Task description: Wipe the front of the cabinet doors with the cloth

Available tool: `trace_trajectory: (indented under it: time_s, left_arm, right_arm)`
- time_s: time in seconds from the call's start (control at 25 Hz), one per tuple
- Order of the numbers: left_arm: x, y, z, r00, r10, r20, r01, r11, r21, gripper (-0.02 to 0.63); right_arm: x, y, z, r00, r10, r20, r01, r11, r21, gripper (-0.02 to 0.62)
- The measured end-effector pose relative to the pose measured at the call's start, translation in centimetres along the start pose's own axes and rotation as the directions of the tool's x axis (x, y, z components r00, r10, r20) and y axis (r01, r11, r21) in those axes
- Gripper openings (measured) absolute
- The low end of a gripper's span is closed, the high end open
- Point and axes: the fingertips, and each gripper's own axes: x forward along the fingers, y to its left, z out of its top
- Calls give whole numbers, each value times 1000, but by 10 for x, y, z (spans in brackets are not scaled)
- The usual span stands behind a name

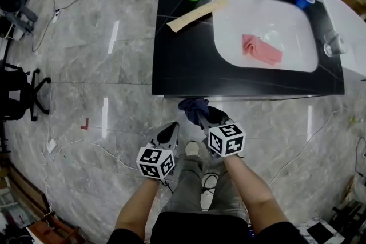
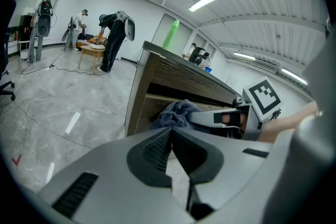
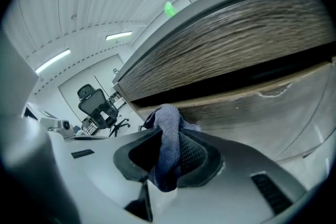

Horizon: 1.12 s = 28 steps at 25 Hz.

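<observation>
Cabinet (image 3: 231,44) front is brown, streaky wood grain with a dark horizontal gap across it. It has a glossy black top (image 1: 183,60) with a smooth white oval sink (image 1: 269,14) sunk into it. The right gripper (image 3: 168,131) is clamped on the cloth (image 3: 167,144), a soft, fuzzy blue-grey rag bunched up and sticking out past the ribbed jaw pads. It's held right up at the cabinet front, just below that gap. Honestly can't tell if it's actually touching the wood. The left gripper (image 2: 172,132) is empty, jaws closed together, hanging a bit back from the cabinet and beside the right one. Crumpled pink rag (image 1: 261,49) lies in the sink.
</observation>
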Motion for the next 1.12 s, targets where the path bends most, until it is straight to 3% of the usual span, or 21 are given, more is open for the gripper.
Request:
trace_trajectory:
  time_s: [0.84,1.12]
  left_arm:
    - [103,-163,-6,995,-97,-3,97,992,86,9]
    - [109,-185,-9,995,-103,20,101,993,64,8]
  right_arm:
    - [-137,-183,10,984,-161,74,154,984,90,89]
    - [-163,-189,1,990,-112,87,103,990,96,89]
